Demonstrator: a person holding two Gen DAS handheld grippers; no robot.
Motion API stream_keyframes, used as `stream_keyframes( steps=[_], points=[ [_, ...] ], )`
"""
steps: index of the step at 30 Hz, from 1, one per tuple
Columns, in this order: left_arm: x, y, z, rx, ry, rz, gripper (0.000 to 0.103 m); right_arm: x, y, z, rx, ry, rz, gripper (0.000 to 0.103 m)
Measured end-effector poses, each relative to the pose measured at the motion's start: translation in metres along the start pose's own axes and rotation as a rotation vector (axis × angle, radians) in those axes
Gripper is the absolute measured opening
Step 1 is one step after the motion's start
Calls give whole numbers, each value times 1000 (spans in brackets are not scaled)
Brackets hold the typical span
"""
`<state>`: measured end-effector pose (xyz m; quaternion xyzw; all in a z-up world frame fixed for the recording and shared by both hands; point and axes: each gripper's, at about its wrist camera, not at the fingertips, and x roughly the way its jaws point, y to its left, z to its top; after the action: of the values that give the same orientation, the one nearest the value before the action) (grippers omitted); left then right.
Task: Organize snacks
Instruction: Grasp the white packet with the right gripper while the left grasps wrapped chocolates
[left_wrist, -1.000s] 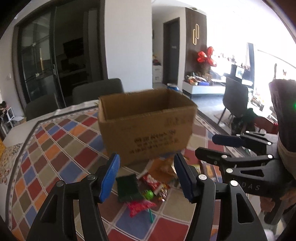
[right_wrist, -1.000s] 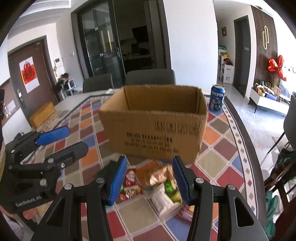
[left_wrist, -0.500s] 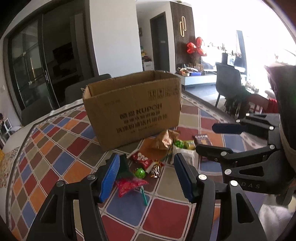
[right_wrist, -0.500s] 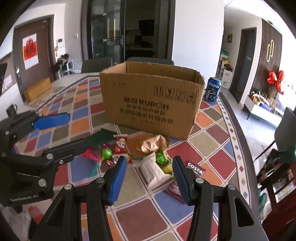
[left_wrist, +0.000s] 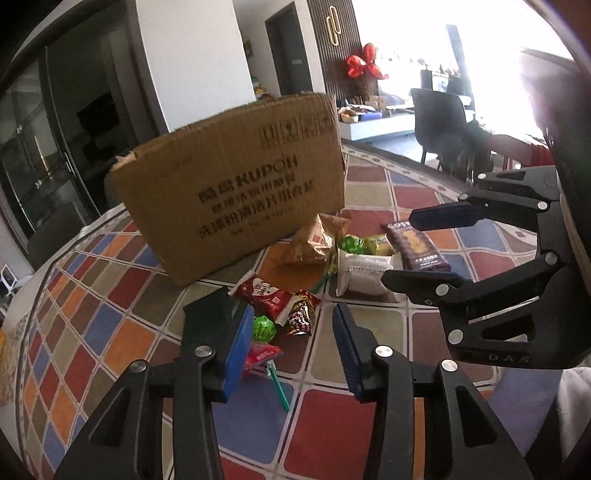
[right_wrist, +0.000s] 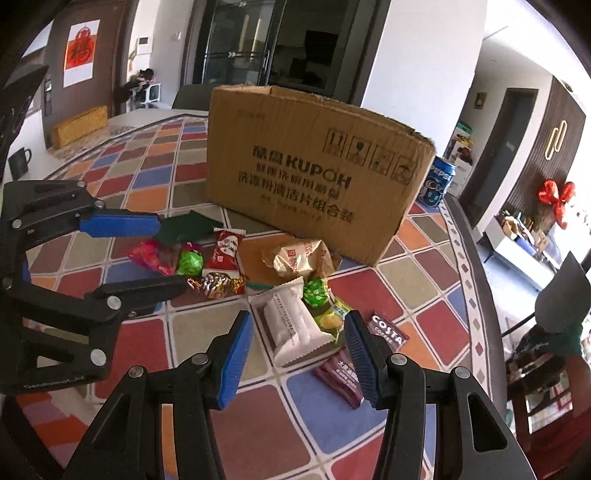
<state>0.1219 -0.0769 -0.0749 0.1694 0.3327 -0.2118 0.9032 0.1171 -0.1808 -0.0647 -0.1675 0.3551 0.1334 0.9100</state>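
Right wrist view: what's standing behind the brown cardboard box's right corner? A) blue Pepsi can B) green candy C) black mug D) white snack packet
A: the blue Pepsi can stands upright on the checkered tablecloth just past the right corner of the brown cardboard box.

1 box (right_wrist: 314, 166), 1 can (right_wrist: 439, 182), 1 mug (right_wrist: 18, 162)

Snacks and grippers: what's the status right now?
Left gripper open, jaws just narrowed, nothing between. Right gripper open over white packet. Snacks loose before box. Path clear.
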Motion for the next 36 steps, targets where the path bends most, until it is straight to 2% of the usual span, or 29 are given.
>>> stream_keyframes(
  steps=[7,24,32,36],
  points=[
    [23,1,1,-6,39,-33,35,22,-3,0,-6,36,47,52],
    [60,9,0,-115,139,-97,20,57,-12,4,76,124,136,51],
    [63,14,-1,-165,158,-129,19,63,-13,4,132,152,179,34],
    [54,13,1,-172,143,-127,18,59,-15,3,166,149,196,33]
  ],
)
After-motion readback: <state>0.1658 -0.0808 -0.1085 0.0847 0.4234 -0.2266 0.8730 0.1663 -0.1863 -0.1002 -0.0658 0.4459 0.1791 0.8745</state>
